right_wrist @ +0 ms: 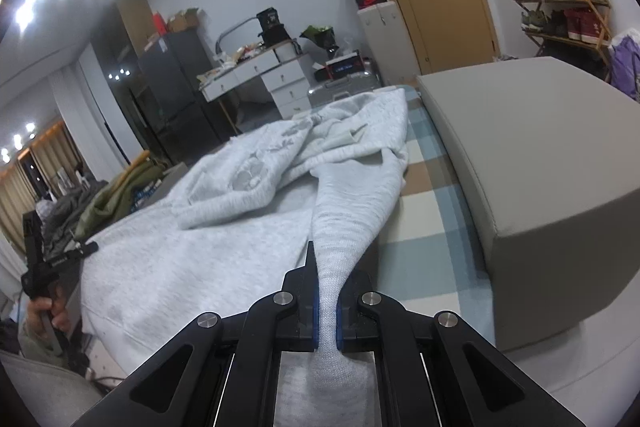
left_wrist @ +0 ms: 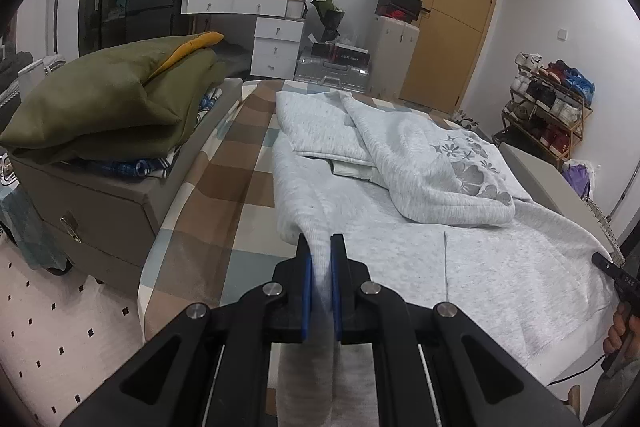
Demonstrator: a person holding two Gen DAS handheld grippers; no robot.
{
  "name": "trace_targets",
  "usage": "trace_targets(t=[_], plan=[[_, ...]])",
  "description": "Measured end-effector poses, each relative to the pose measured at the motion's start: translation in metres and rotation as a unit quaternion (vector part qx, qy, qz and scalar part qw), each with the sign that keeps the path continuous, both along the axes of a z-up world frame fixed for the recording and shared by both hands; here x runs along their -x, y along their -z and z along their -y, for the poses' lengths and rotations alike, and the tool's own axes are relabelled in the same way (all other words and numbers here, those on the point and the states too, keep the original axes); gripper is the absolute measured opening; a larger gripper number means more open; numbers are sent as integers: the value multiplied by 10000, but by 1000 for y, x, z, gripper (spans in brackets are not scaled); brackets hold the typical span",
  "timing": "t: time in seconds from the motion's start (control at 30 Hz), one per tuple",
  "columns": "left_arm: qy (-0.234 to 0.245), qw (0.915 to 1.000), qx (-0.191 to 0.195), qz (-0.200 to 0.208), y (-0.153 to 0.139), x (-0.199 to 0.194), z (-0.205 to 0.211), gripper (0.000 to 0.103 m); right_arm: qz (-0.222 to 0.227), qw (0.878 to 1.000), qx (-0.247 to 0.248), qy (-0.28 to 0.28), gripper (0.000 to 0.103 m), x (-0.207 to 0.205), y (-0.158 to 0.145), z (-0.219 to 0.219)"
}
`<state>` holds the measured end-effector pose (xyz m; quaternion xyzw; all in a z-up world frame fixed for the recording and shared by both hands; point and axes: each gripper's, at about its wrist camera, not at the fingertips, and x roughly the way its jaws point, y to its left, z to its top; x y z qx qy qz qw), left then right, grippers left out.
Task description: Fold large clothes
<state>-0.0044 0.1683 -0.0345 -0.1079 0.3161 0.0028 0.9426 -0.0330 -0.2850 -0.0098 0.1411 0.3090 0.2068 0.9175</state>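
Lying across a checked sheet (left_wrist: 224, 163) on the bed: 1 large pale grey sweatshirt (left_wrist: 500, 267), flower print on its folded-over upper part.

- Left gripper (left_wrist: 320, 247): fingers (left_wrist: 306, 267) pressed together on a sleeve (left_wrist: 304, 203) of the sweatshirt; cloth runs up between the blue pads and hangs below them toward the camera. Sleeve lifted off the sheet at the gripper end, rest trailing back to the garment body.
- Right gripper (right_wrist: 326, 291): fingers (right_wrist: 310, 267) pinching the other sleeve (right_wrist: 352, 211), cloth bunched narrow between the pads, widening away toward the shoulder.
- Each gripper shows in the other's view at the frame edge, w/ a hand on its grip: right hand (left_wrist: 620, 331), left hand (right_wrist: 48, 311).
- Sweatshirt body: flat on the bed btwn the 2 grippers, hem nearest the person, upper part crumpled toward the far end.
- Left of bed: grey nightstand (left_wrist: 104, 203) w/ olive bedding (left_wrist: 112, 95) piled on it.
- Right of bed: grey padded block (right_wrist: 540, 167), just beside the sheet.
- Far end: white drawers (left_wrist: 276, 47), door (left_wrist: 452, 15), shoe rack (left_wrist: 548, 107).
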Motion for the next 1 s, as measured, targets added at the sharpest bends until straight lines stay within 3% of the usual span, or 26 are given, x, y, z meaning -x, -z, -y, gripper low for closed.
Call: trace_targets(t=[0.37,0.53,0.67,0.73,0.87,1.0], plan=[[316,9969,527,494,-37,-30,-11,4,299,9970,-706,32,4,-37,-49,7],[460,9928,956,558,-50,-56,-25,3,-26,9897,-1428,43,4,-75,-64,19],[499,9900,1210,531,-61,-87,-32,2,-419,9843,-1704,163,4,-118,-77,18],[498,9891,1291,507,-67,-110,-35,2,-614,9830,-1703,308,4,-144,-84,14],[451,9904,1242,405,-68,-155,-36,2,-579,9875,-1356,555,4,-192,-95,-3],[319,9928,1121,273,-57,-202,-42,2,-601,9873,-1202,846,4,-246,-86,-22]])
